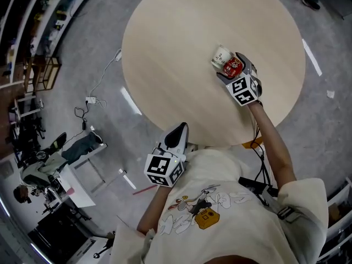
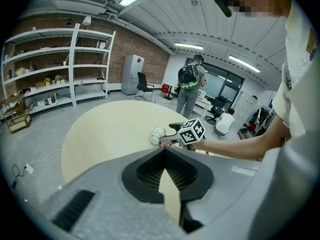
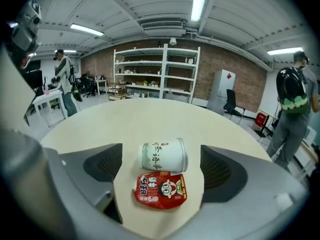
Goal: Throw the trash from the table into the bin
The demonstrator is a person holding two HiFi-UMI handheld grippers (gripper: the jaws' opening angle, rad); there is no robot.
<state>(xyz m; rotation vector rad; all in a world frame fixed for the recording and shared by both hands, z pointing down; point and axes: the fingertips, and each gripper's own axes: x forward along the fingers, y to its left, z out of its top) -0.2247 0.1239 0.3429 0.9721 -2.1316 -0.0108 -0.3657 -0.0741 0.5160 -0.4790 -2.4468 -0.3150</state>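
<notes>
A white paper cup [image 3: 162,155] lies on its side on the round beige table [image 3: 140,119]. A red snack packet [image 3: 160,190] lies flat just in front of it. My right gripper [image 3: 161,156] is open, its two jaws standing wide on either side of the cup and packet without touching them. In the head view the cup [image 1: 221,56] and packet [image 1: 232,67] lie at the table's right part, with the right gripper [image 1: 232,66] over them. My left gripper [image 1: 180,131] hovers at the table's near edge, shut and empty [image 2: 164,151].
A person with a backpack [image 2: 189,91] stands beyond the table. White shelves [image 2: 55,69] line the brick wall. Cables and a power strip [image 1: 88,100] lie on the floor left of the table, near a small white table [image 1: 82,169].
</notes>
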